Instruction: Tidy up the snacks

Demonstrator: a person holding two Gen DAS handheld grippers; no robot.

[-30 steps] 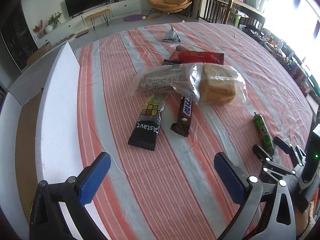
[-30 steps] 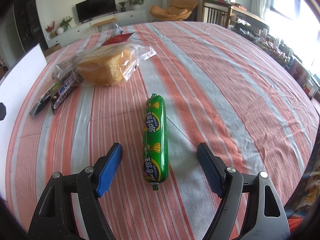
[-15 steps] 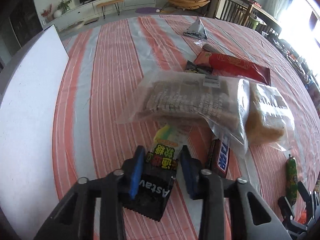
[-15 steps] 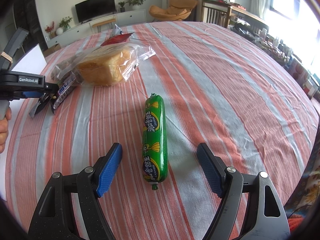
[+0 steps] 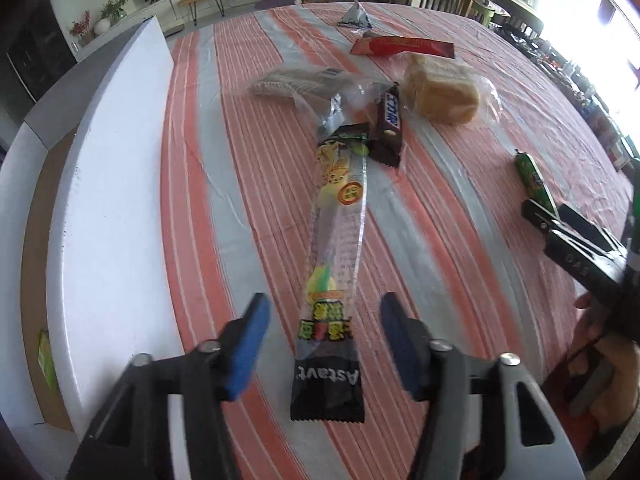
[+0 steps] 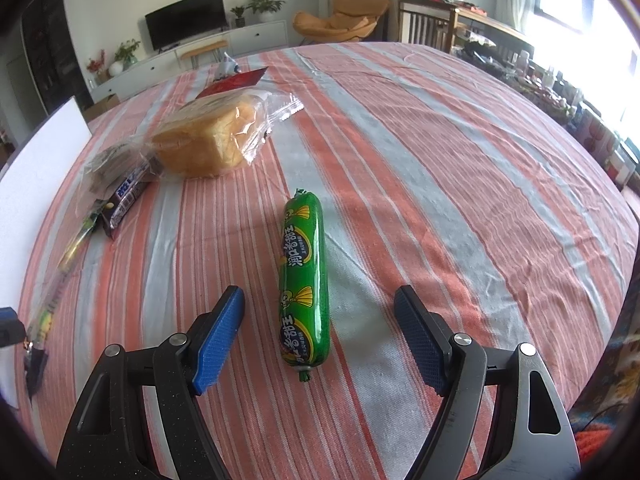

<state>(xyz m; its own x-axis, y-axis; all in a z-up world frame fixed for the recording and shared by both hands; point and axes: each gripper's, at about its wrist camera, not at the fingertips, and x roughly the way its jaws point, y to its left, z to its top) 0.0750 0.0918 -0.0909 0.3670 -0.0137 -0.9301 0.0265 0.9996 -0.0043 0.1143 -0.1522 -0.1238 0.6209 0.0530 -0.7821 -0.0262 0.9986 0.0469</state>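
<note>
A long snack strip [image 5: 340, 216] with a black "Astavt" end lies stretched out on the striped cloth. Its near end sits between the blue pads of my left gripper [image 5: 325, 320]. The jaws are opening and neither pad touches it. The strip's far end rests by a chocolate bar [image 5: 390, 120]. In the right wrist view a green sausage [image 6: 304, 276] lies on the cloth between the wide-apart fingers of my right gripper [image 6: 320, 312], untouched. The same strip [image 6: 68, 256] shows at the left there.
A cardboard box with white flaps [image 5: 116, 200] stands along the left and holds a green packet [image 5: 46, 356]. Further back lie a clear biscuit bag [image 5: 292, 82], bagged bread [image 5: 440, 92], a red packet [image 5: 404, 46] and a small silver pack [image 5: 354, 16].
My left gripper went forward, shut on the black end of the strip, dragged it back toward me out from under the bags, and has let go. The right gripper has not moved.
</note>
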